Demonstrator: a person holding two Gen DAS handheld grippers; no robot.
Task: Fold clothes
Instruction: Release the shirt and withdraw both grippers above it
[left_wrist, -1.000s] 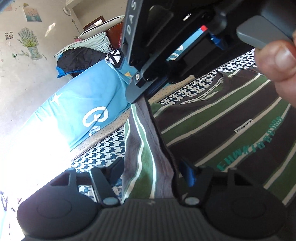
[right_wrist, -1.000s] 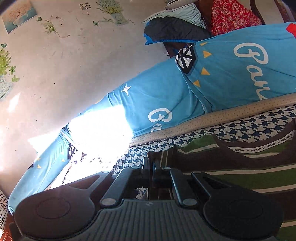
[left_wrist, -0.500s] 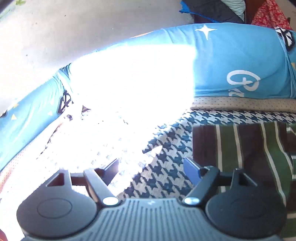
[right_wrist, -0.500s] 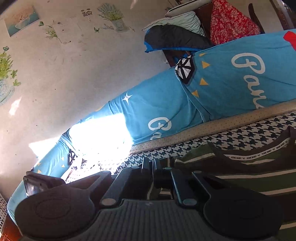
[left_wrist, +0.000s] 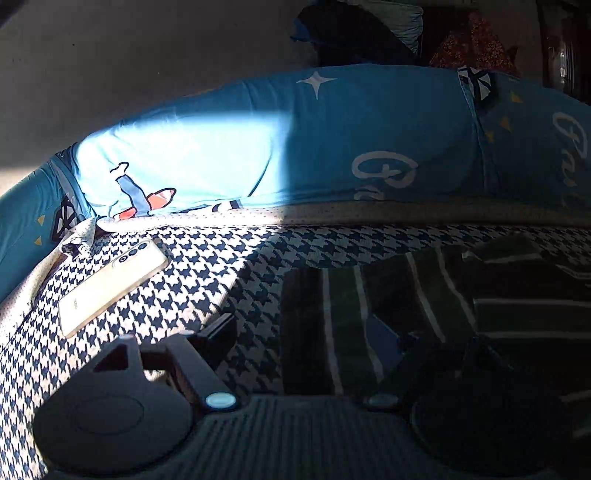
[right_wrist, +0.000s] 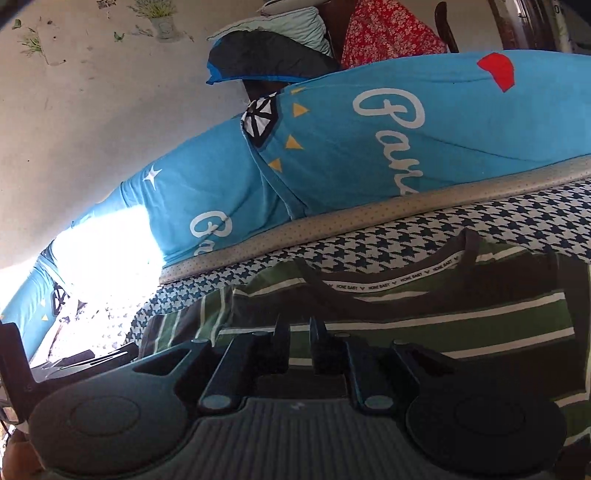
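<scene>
A dark brown and green striped shirt lies flat on the houndstooth blanket, its neckband toward the blue quilt. My right gripper hovers low over the shirt's shoulder. Its jaws are opening, a narrow gap shows between them, and no cloth is pinched there. My left gripper is open wide above the shirt's sleeve, which lies flat at the shirt's left edge. Nothing is between its fingers.
A pale gold phone lies face down on the blanket at the left, in bright sun. A long blue quilt runs along the far side against the wall. Pillows and a red floral cloth are piled behind it.
My left gripper let go of the sleeve fold, opened wide, rolled and swung left, bringing the phone into view. My right gripper's jaws, shut on cloth before, have parted a little.
</scene>
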